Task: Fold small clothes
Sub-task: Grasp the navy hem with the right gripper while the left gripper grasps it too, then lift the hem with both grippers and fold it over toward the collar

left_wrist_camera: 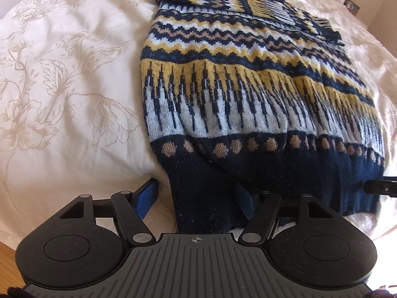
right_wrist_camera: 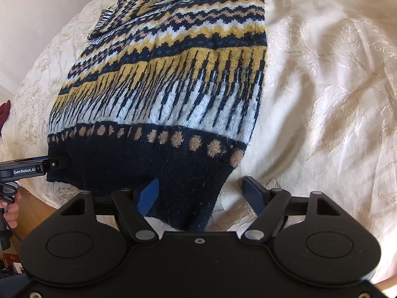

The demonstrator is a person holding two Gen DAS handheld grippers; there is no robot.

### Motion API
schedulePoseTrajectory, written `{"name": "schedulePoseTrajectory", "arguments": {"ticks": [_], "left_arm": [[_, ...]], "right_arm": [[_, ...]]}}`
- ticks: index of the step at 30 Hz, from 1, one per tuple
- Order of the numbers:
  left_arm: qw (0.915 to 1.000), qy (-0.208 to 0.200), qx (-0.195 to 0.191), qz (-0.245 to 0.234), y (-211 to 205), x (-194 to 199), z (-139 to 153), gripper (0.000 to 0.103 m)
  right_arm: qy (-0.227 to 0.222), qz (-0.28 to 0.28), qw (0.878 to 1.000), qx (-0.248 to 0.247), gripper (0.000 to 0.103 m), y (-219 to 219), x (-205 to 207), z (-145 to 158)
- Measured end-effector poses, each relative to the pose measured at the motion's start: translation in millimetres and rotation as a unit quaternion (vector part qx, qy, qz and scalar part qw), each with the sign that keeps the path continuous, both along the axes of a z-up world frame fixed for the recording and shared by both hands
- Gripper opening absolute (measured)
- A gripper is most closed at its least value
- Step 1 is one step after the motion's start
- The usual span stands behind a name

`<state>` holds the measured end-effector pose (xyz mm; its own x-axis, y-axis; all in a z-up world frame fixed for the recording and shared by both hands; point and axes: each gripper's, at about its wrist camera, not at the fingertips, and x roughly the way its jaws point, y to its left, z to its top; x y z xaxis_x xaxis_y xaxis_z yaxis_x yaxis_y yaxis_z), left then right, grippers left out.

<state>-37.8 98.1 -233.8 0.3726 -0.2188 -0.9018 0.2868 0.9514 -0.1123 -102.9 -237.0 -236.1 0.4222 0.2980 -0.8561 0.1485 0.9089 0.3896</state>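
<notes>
Your left gripper (left_wrist_camera: 198, 196) and right gripper (right_wrist_camera: 201, 193), both with jaws apart, each straddle a hem corner of the patterned sweater (left_wrist_camera: 248, 74), which lies lengthwise on the bedspread (left_wrist_camera: 62, 74), stretching straight away from you.

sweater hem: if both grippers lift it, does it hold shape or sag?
Probably sags: the sweater is soft knit, already rippled along its navy hem on the bedspread. Fuzzy yarn should grip rather than slip in the left gripper or right gripper. Thick knit, so likely heavyish; the far end may drag.
</notes>
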Motion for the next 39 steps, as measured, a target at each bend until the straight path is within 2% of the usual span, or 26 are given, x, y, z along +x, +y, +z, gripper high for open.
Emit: {"name": "schedulePoseTrajectory", "arguments": {"ticks": [3, 5, 7, 8, 9, 10, 13, 18, 25, 33, 39], "left_arm": [[0.9999, 0.006, -0.007, -0.006, 0.3, 1.6, 1.5, 0.054], [0.9998, 0.012, -0.012, -0.011, 0.1, 2.3, 2.3, 0.047], [0.9996, 0.018, -0.015, -0.014, -1.3, 3.4, 2.4, 0.035], [0.9995, 0.022, -0.017, -0.015, -1.9, 4.5, 2.9, 0.03], [0.9993, 0.025, -0.02, -0.018, -2.1, 5.5, 4.1, 0.021], [0.9992, 0.029, -0.022, -0.02, -2.2, 7.0, 5.8, 0.016], [0.9989, 0.028, -0.031, -0.02, 0.2, 10.3, 16.1, 0.008], [0.9973, 0.014, -0.072, -0.004, 10.1, 18.8, 47.7, 0.006], [0.9926, -0.032, -0.116, 0.017, 14.7, 45.5, 98.5, 0.006], [0.9849, -0.092, -0.144, 0.027, 2.9, 101.6, 140.3, 0.006], [0.979, -0.119, -0.162, 0.034, -10.4, 151.7, 154.1, 0.006]], "right_arm": [[0.006, -0.016, 1.0, 0.016, 0.06, -2.9, 0.7, -0.6], [0.008, -0.025, 0.999, 0.031, 0.047, -5.1, 1.2, -1.6], [0.013, -0.029, 0.998, 0.053, 0.018, -8.2, 0.4, -2.7], [0.014, -0.031, 0.997, 0.062, 0.015, -8.4, 0.5, -2.5], [0.013, -0.032, 0.997, 0.066, 0.014, -7.6, 0.4, -1.0], [0.011, -0.032, 0.997, 0.067, 0.013, -6.7, 0.5, 1.4], [-0.003, -0.036, 0.996, 0.077, 0.012, -7.0, 0.7, 14.5], [-0.043, -0.043, 0.994, 0.093, 0.012, -12.7, 4.0, 48.6], [-0.104, -0.072, 0.987, 0.103, 0.012, -27.3, 26.4, 92.7], [-0.169, -0.101, 0.976, 0.097, 0.012, -45.3, 78.4, 127.8], [-0.204, -0.121, 0.968, 0.085, 0.012, -62.3, 129.0, 144.1]]}}
